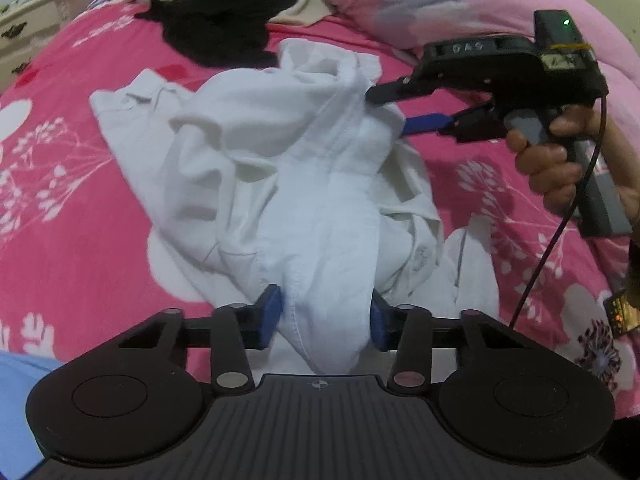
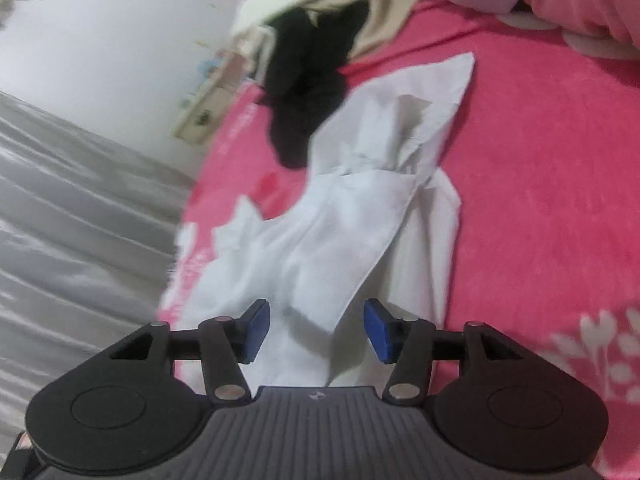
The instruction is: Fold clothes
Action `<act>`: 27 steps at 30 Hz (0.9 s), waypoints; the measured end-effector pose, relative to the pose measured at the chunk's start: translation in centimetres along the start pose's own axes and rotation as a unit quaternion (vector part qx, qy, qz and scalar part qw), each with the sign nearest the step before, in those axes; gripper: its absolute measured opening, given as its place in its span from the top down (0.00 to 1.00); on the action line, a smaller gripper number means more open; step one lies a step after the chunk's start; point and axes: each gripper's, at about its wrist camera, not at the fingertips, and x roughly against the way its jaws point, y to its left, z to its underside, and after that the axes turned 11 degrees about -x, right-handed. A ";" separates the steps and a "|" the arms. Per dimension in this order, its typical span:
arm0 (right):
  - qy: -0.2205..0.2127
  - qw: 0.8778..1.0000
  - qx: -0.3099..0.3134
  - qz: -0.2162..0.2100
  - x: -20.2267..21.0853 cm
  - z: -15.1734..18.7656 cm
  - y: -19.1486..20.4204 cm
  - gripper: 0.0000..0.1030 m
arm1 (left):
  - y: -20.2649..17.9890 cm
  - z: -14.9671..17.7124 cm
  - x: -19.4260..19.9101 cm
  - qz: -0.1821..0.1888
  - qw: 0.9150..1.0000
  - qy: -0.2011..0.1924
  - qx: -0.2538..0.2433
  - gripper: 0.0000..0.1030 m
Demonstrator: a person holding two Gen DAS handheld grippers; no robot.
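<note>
Two tongs at one crumpled white shirt [image 1: 280,184] mid-bed [image 1: 80,160]: left tongs [image 1: 326,320] clamping a fold, right tongs [image 2: 318,330] parted, fabric between, unpinched.

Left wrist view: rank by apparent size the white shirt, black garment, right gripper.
1. white shirt, largest, spread across the middle of the bedspread.
2. black garment and right gripper look about alike; the gripper sits nearer the camera and the garment is partly covered, so no ranking between them.
</note>
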 end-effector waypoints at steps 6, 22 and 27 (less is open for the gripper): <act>0.006 1.000 0.009 0.019 0.3 -0.4 1.4 0.45 | 0.3 0.9 -1.1 0.002 1.000 0.015 0.000 0.57; 0.036 0.993 -0.045 -0.104 -3.1 -0.6 2.8 0.90 | 1.8 2.6 -0.6 0.013 0.999 -0.004 0.034 0.81; 0.066 0.988 -0.045 -0.132 -5.5 -0.9 4.2 0.98 | 1.4 2.8 -1.1 0.015 0.999 0.003 0.035 0.71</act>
